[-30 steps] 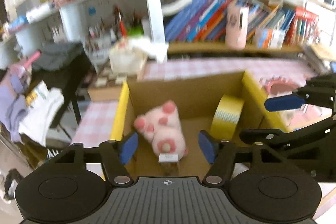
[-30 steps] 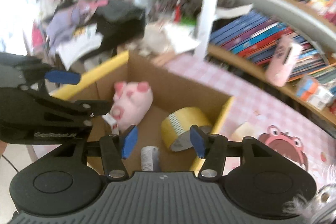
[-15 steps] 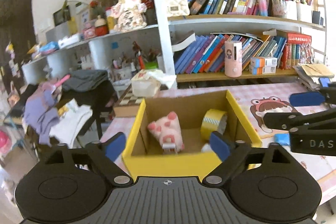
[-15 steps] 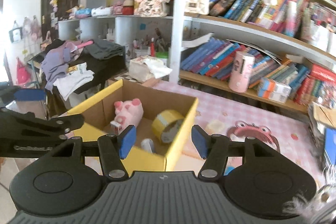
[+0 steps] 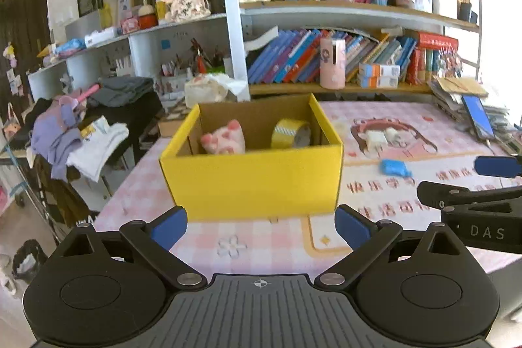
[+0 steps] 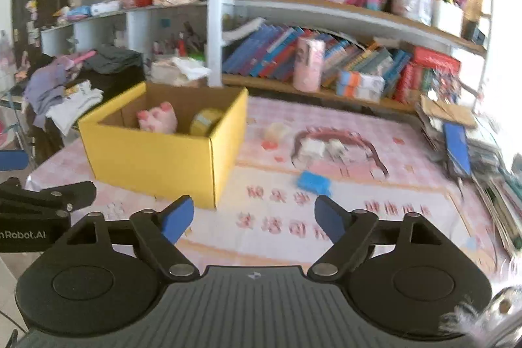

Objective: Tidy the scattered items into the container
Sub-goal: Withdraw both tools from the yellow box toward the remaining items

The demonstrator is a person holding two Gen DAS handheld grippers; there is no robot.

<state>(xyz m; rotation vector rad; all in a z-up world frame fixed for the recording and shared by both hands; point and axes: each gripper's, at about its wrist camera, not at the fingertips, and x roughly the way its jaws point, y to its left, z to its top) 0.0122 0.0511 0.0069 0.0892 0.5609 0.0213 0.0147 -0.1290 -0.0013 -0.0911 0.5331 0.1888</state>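
A yellow cardboard box [image 5: 251, 181] [image 6: 156, 158] stands on the pink checked table. Inside it are a pink plush pig [image 5: 225, 139] [image 6: 158, 119] and a yellow tape roll [image 5: 290, 132] [image 6: 205, 121]. To the right of the box, on the mat, lie a small blue item [image 5: 394, 168] [image 6: 313, 181], white plug adapters [image 5: 380, 137] [image 6: 321, 149] and a pale round item [image 6: 275, 131]. My left gripper [image 5: 260, 225] is open wide and empty, in front of the box. My right gripper [image 6: 253, 219], jaws opening with nothing between them, hovers before the blue item.
A bookshelf with books and a pink cup [image 5: 332, 64] backs the table. A phone [image 5: 478, 119] and stacked papers [image 6: 489, 172] line the right side. Clothes [image 5: 65, 132] are piled beyond the table's left edge.
Both grippers have drawn back from above the box towards the table's near edge, and both jaws have opened wider. The right wrist view has swung right, over the mat.
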